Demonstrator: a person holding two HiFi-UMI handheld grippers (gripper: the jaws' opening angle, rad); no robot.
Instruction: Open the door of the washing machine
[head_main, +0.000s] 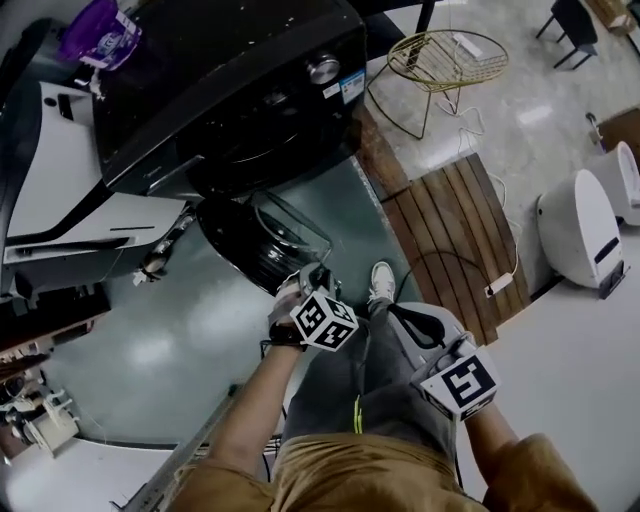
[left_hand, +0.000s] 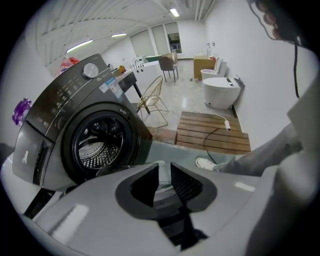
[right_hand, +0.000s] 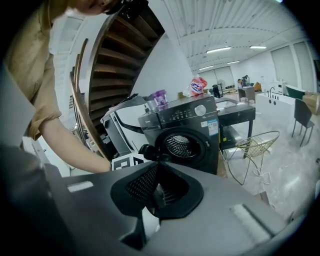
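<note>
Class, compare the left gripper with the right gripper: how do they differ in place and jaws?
The left gripper is out by the open door; the right gripper hangs back over the person's leg. The left gripper's jaws stand slightly apart; the right gripper's meet at the tips. Both carry a marker cube.

I see a dim, bluish head view; washer near black, soft glare on floor. Gripper views fisheye, dark corners; ceiling lights blown out, foreground soft.
</note>
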